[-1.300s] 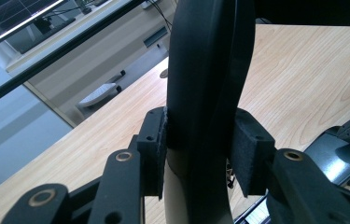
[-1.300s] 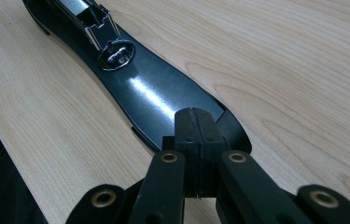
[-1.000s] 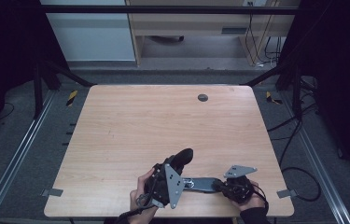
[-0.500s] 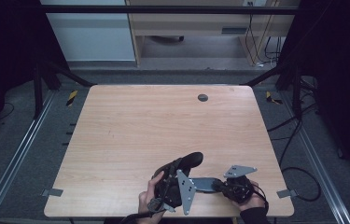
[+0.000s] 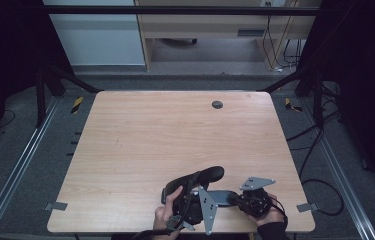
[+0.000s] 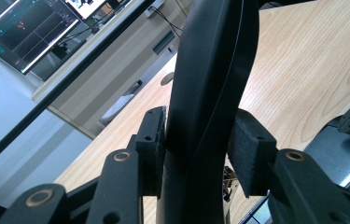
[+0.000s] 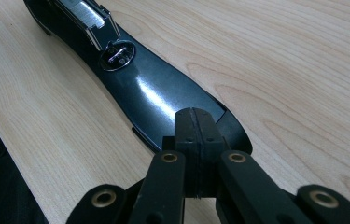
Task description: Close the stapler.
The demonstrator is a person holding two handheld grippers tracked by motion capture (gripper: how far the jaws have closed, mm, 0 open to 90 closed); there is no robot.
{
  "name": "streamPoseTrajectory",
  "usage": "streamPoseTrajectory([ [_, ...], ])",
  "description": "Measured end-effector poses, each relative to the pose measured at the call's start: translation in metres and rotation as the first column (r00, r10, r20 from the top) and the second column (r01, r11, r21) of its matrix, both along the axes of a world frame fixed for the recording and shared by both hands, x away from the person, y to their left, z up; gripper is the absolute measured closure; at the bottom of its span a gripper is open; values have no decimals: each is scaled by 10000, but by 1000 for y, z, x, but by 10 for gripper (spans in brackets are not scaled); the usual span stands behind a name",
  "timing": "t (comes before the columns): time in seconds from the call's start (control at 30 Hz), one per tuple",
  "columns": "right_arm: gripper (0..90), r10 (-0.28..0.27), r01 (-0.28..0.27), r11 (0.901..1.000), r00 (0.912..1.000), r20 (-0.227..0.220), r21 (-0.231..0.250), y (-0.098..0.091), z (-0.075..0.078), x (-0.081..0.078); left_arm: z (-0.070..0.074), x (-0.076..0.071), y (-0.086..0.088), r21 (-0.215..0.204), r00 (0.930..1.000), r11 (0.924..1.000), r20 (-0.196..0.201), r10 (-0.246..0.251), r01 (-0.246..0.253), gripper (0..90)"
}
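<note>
A black stapler lies opened near the table's front edge. Its glossy base (image 5: 220, 196) (image 7: 154, 93) rests flat on the wood, with the metal anvil (image 7: 116, 55) showing. Its curved upper arm (image 5: 202, 176) (image 6: 210, 70) is lifted off the base and points up and to the right. My left gripper (image 5: 187, 187) (image 6: 200, 140) is shut on that arm, with the pads (image 6: 153, 135) pressing on both of its sides. My right gripper (image 5: 235, 198) (image 7: 195, 126) is shut, pads together, and its tips rest on the near end of the base.
The wooden table (image 5: 150, 140) carries a small round grommet (image 5: 217, 104) near its far edge. Beyond it stand a desk and cables, and monitors (image 6: 23, 28) appear in the left gripper view. Both hands sit close to the front edge.
My left gripper has moved right and a little lower with the stapler's upper arm, closer to the right gripper. The right gripper and the base have kept still.
</note>
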State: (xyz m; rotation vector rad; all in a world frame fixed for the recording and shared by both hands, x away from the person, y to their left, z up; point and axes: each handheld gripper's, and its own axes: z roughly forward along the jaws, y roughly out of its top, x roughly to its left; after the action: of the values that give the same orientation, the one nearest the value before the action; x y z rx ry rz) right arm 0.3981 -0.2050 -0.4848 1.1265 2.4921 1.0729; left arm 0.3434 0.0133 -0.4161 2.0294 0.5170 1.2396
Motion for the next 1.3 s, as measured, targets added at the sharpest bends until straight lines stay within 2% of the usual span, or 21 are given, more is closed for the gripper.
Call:
streamPoseTrajectory([
  [0.73,900,13,-13,10000,10000,-12,32,0,0,0,-16,-2,-17,919,9987,9958,505,-73,27,582],
  [1.07,900,35,-35,10000,10000,11,46,0,0,0,-22,-3,-22,1228,9981,9924,600,-149,75,580],
  [1.13,900,125,-125,9999,9998,126,-9,0,-1,1,-23,-3,-24,1302,9979,9915,618,-167,86,579],
  [1.3,900,51,-52,10000,10000,27,78,0,-1,0,-26,-3,-26,1473,9977,9890,652,-191,94,577],
])
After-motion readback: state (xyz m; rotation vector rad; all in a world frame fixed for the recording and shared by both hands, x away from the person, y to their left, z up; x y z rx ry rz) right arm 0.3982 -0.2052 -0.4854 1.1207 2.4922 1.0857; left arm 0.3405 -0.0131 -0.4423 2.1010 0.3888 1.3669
